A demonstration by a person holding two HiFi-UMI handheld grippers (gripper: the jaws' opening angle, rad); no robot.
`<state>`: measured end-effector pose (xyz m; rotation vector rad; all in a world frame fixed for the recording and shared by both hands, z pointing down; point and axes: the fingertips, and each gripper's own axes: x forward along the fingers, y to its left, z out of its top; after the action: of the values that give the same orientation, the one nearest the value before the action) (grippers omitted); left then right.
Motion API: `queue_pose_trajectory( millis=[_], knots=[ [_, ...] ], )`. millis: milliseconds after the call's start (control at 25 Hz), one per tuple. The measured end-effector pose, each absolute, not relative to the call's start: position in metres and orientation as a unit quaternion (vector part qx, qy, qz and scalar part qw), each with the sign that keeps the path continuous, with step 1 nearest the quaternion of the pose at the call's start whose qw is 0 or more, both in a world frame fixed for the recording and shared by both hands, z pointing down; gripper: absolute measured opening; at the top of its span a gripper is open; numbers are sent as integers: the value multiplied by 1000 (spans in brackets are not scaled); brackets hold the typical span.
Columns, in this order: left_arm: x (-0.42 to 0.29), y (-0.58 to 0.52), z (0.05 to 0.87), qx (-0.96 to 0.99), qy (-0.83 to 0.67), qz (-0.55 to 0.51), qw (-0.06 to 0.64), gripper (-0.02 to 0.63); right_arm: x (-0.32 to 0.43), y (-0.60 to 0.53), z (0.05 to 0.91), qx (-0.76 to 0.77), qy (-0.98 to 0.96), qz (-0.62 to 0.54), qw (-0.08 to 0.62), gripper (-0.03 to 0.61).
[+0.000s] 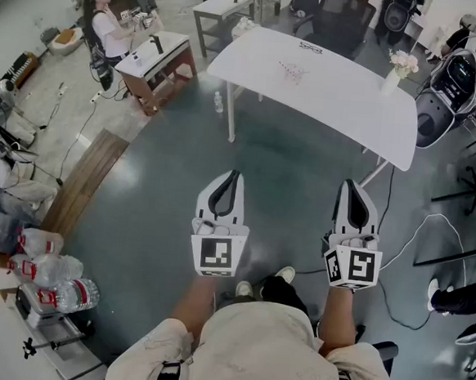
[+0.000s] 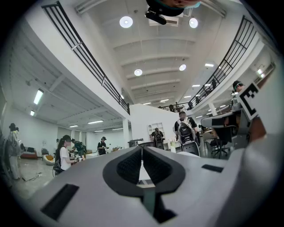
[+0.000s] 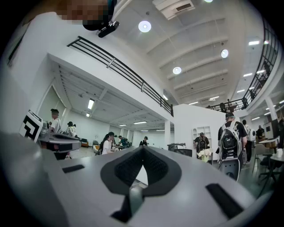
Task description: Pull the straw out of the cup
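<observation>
Head view: left claw (image 1: 233,176) and right claw (image 1: 350,186) both clenched and empty, side by side above the grey floor (image 1: 296,177).
Each claw's own view shows its jaws meeting at the tips with nothing between. Ahead, the white surface (image 1: 335,98) carries a vase of flowers (image 1: 397,71) near its right end. The cup and straw cannot be made out.

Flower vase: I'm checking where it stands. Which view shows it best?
The head view: the flower vase stands in plain sight at the right end of the white table, seen from above. In the right gripper view the flower vase is small and distant; the left gripper view shows at most a faint speck.
</observation>
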<state>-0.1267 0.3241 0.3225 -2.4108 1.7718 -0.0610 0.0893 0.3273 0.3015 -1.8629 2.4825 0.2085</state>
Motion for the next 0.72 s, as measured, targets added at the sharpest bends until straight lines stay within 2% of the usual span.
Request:
queue_pose_trajectory(
  millis=[720],
  knots=[
    [-144, 339, 304, -813, 575, -1, 87, 12, 74, 350, 285, -618, 781, 87, 27, 2]
  ],
)
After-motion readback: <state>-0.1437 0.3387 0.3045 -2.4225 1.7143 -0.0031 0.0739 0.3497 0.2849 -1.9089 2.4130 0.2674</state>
